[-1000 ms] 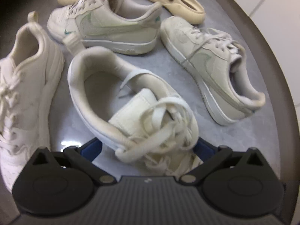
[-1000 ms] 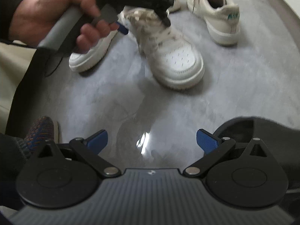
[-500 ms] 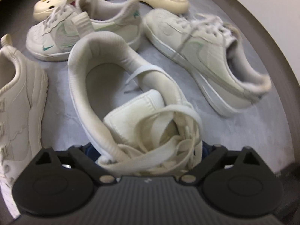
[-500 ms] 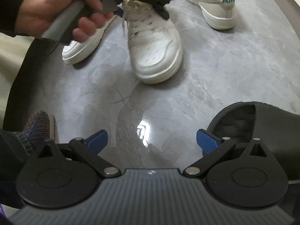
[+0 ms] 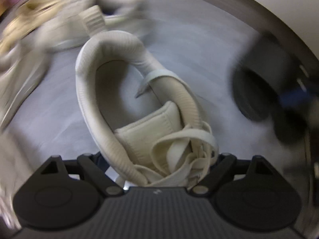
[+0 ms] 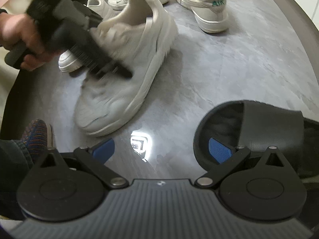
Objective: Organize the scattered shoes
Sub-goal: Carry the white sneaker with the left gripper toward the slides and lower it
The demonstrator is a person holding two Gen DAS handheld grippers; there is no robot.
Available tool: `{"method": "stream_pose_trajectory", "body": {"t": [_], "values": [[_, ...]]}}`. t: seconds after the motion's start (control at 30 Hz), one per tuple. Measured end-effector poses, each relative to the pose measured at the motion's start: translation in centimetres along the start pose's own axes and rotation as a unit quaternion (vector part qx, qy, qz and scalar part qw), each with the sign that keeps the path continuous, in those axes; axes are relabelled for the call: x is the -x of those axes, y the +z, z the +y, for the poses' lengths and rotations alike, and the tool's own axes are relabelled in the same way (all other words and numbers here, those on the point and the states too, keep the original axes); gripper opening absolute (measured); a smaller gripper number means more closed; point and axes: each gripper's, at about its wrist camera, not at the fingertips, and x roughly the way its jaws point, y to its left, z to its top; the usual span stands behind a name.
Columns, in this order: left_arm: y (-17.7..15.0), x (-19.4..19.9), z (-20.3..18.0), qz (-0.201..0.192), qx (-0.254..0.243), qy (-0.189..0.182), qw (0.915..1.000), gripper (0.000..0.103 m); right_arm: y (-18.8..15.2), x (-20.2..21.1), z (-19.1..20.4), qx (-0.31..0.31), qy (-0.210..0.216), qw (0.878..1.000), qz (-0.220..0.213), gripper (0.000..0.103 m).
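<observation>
Left claw (image 5: 159, 165) has just been closing, now clamped across the laces of the white sneaker (image 6: 127, 67); sneaker has swung round toward the black slide (image 6: 249, 131) since a second ago. Right claw (image 6: 161, 149) gapes empty above the grey floor (image 6: 229, 69). Repositioning under way.

Left hand-held gripper (image 5: 159, 159) pointing steeply down, jaws just closing, gripping; right hand-held gripper (image 6: 161, 149) spread, empty.

At frame centre, the left gripper (image 6: 111, 67) clamps a white sneaker (image 6: 127, 75) on the grey floor (image 6: 229, 75). The right gripper (image 6: 161, 149) gapes at the bottom, a black slide (image 6: 249, 123) by its right finger.
</observation>
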Motion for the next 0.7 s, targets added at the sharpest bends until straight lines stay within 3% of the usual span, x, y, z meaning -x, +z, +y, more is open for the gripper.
{"method": "stream_pose_trajectory", "body": {"t": [0.13, 0.33, 0.53, 0.7], "values": [[-0.4, -0.2, -1.3, -0.007, -0.032, -0.02, 0.9992, 0.091, -0.6, 0.2, -0.1, 0.012, -0.002, 1.0, 0.005, 0.103], [-0.3, -1.1, 0.1, 0.008, 0.035, -0.001, 0.9994, 0.097, -0.9, 0.1, -0.1, 0.007, 0.005, 1.0, 0.009, 0.103], [-0.6, -0.2, -2.0, 0.014, 0.004, 0.013, 0.9998, 0.099, -0.7, 0.4, -1.0, -0.023, 0.019, 1.0, 0.004, 0.103], [-1.0, 2.7, -1.7, -0.03, 0.049, -0.014, 0.9983, 0.101, -0.5, 1.0, -2.0, -0.047, 0.048, 0.998, -0.017, 0.103]]}}
